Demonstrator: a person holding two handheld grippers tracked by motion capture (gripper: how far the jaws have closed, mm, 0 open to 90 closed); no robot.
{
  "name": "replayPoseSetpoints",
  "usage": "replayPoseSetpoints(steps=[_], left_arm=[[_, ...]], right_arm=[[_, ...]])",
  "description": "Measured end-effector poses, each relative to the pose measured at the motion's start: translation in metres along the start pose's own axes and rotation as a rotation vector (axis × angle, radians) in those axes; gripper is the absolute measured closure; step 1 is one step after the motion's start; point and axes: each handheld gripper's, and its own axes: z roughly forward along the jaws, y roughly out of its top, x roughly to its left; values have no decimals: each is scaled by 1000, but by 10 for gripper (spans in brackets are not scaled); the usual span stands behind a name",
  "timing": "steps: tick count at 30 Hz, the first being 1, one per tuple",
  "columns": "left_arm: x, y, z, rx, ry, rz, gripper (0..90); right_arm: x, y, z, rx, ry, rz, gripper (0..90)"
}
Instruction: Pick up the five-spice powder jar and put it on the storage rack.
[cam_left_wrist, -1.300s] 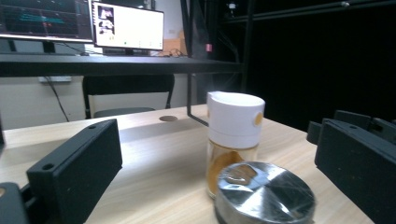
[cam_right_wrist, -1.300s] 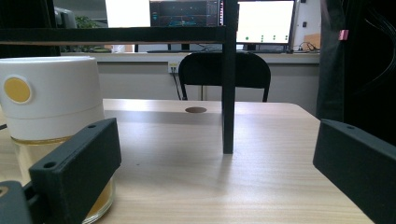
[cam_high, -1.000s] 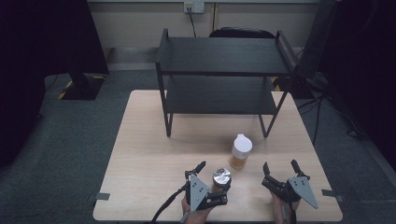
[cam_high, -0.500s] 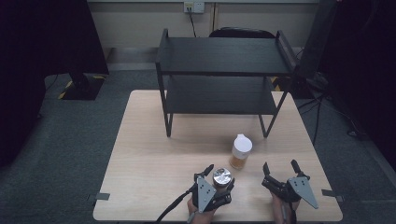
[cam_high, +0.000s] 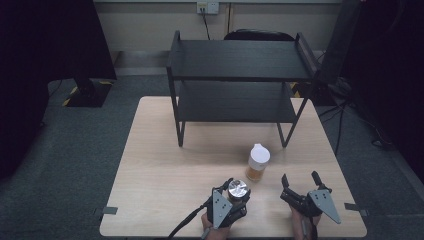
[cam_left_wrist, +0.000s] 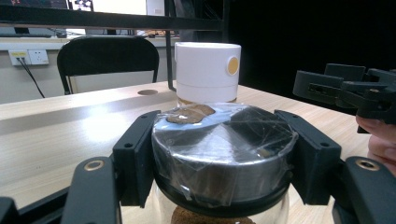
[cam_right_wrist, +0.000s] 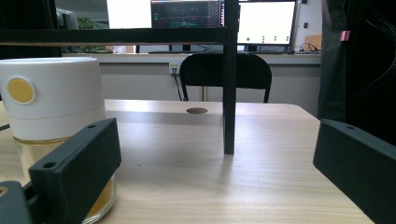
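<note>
Two jars are seen near the front edge of the wooden table (cam_high: 160, 165). A glass jar with a film-wrapped metal lid (cam_left_wrist: 224, 144) is pinched at its lid between the jaws of the left gripper (cam_high: 231, 192), with brown contents visible below the lid. Just beyond it and to its right, a white-lidded jar of amber liquid (cam_high: 258, 162) is stood upright. The right gripper (cam_high: 300, 181) is held spread apart with nothing between its jaws, near the white-lidded jar. Farther back, a black two-tier shelf (cam_high: 240, 75) is placed on the table.
</note>
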Motion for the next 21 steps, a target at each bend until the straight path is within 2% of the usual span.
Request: replayPoseSetpoints(steps=[14, 21], left_arm=[[0, 5, -3, 3, 10, -6, 350], [6, 14, -6, -6, -17, -6, 350]], right_arm=[[0, 0, 0, 0, 1, 0, 0], [0, 0, 0, 0, 1, 0, 0]])
